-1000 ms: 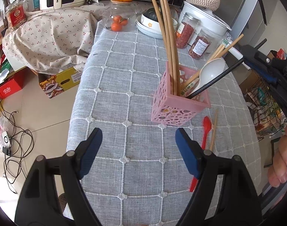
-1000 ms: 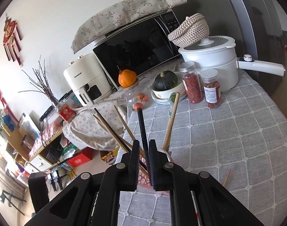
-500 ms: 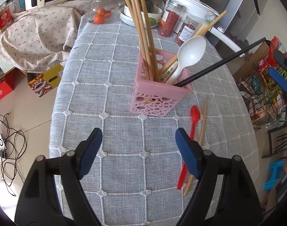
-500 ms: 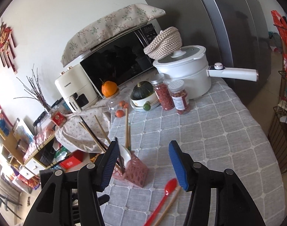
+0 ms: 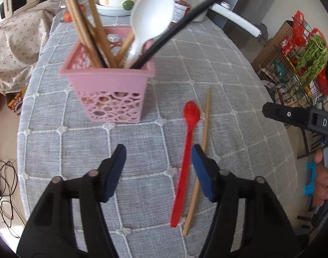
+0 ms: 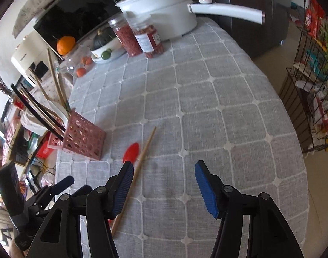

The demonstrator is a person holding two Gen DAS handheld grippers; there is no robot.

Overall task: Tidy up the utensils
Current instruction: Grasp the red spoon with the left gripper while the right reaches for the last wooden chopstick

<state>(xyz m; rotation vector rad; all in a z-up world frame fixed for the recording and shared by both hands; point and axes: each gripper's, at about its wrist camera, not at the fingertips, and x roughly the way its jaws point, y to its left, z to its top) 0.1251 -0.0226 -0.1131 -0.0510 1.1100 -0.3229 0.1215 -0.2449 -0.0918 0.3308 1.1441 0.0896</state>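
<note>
Two utensils, a red plastic spoon [image 5: 186, 161] and a wooden chopstick [image 5: 199, 157], were left on the counter [image 5: 142, 150] beside the pink perforated basket [image 5: 108, 90], presumably awaiting collection; both left tongs [image 5: 157, 167] and right tongs [image 6: 164, 182] were held wide and empty.

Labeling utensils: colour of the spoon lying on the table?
Red spoon; clearest in the left wrist view.

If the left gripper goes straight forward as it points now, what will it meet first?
Probably the grey checked tablecloth first: the open left gripper tilts down at it. Further on stands the pink perforated plastic basket. The red plastic spoon lies just inside its right finger. Depth is unclear.
</note>
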